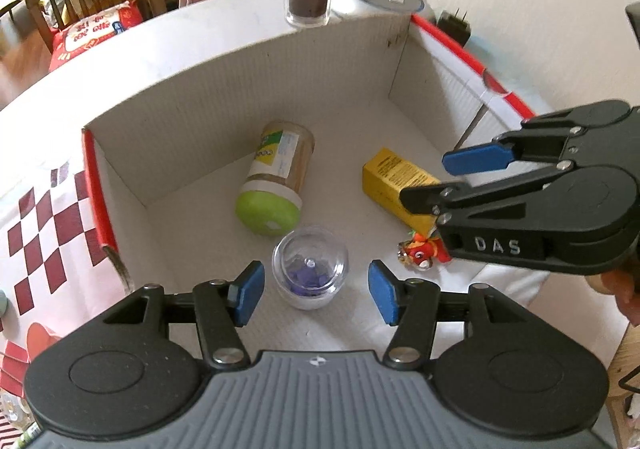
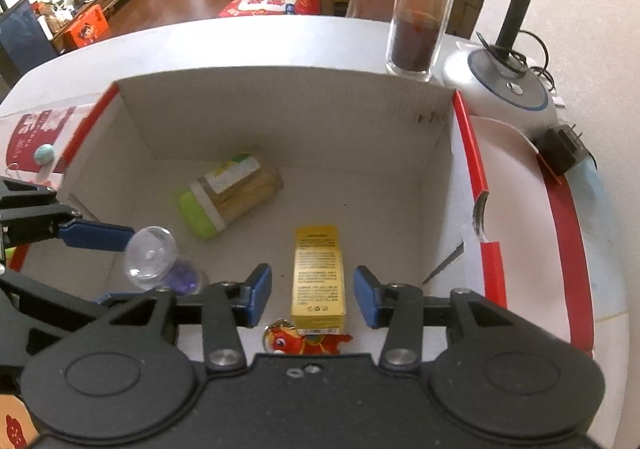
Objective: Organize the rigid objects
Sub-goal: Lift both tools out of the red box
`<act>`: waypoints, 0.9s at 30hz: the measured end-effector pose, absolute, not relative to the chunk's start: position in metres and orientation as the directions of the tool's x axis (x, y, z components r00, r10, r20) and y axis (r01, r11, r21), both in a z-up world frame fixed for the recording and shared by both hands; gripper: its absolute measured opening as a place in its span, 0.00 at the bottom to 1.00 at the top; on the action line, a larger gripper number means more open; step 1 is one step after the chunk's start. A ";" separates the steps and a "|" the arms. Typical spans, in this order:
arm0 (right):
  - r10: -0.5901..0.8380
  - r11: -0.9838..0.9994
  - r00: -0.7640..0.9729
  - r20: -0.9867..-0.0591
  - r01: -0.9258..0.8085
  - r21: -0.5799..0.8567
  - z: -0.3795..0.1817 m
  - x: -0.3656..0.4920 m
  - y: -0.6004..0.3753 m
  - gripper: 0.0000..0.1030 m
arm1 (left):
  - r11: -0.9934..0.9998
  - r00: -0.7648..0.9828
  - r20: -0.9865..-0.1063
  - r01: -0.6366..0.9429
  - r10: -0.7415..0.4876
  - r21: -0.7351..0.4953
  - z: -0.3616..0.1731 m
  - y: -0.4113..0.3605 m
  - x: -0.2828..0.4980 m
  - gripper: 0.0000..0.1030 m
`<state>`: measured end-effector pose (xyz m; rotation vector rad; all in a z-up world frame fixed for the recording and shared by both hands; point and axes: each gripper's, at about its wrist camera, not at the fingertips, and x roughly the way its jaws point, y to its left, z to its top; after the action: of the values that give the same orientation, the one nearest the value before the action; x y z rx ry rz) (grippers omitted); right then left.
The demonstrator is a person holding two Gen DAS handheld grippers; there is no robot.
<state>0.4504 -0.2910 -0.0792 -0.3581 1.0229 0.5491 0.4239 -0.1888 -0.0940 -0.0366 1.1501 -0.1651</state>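
A: Left gripper (image 1: 316, 291) first, closest thing to my lens. Fingers spread wide, holding nothing. Clear capsule (image 1: 309, 272) with purple bits inside sits between the pads, touching neither.

B: And the right?

A: Right gripper (image 2: 313, 295) also wide, empty. Yellow box (image 2: 318, 277) lies flat on the floor of the white carton (image 2: 280, 105), its near end between my pads with gaps on both sides. Red fish keychain (image 2: 308, 341) is just under that end, touching or nearly; can't tell which.

B: Anything else in there?

A: Green-lid jar (image 1: 276, 179) on its side, further back, apart from the capsule. Tall glass jar (image 2: 420, 21) stands on the table outside, behind the back wall.

B: Risks?

A: Capsule is round and smooth. My guess: if I close off-centre it squirts out, or rolls into the green-lid jar. Right side, closing low could snag the keychain along with the box. Also both tools share one carton and sit near each other, so reaching together could knock them.

B: Progress?

A: Four items are in the carton; looks like placing is mostly done.
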 end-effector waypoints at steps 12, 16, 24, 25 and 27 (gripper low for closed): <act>0.294 0.825 0.472 -0.831 -0.564 -0.028 -0.048 0.419 -0.291 0.60 | 0.984 0.499 -0.849 0.121 -0.175 -0.132 -0.056 -0.177 0.385 0.55; 0.299 0.840 0.494 -0.816 -0.543 -0.021 -0.037 0.402 -0.289 0.60 | 0.980 0.528 -0.826 0.141 -0.195 -0.141 -0.043 -0.169 0.365 0.55; 0.318 0.858 0.528 -0.788 -0.513 0.003 -0.021 0.358 -0.273 0.69 | 0.975 0.590 -0.778 0.174 -0.216 -0.139 -0.016 -0.138 0.322 0.62; 0.321 0.860 0.531 -0.784 -0.511 0.006 -0.019 0.352 -0.270 0.69 | 0.975 0.597 -0.772 0.176 -0.218 -0.138 -0.014 -0.134 0.318 0.66; 0.328 0.863 0.537 -0.777 -0.506 0.014 -0.016 0.339 -0.265 0.71 | 0.974 0.612 -0.760 0.182 -0.218 -0.133 -0.009 -0.124 0.306 0.66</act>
<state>0.3391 -0.2647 -0.0159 -0.2228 0.8721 0.5008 0.3056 -0.1240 -0.0091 -0.0443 0.8829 -0.2309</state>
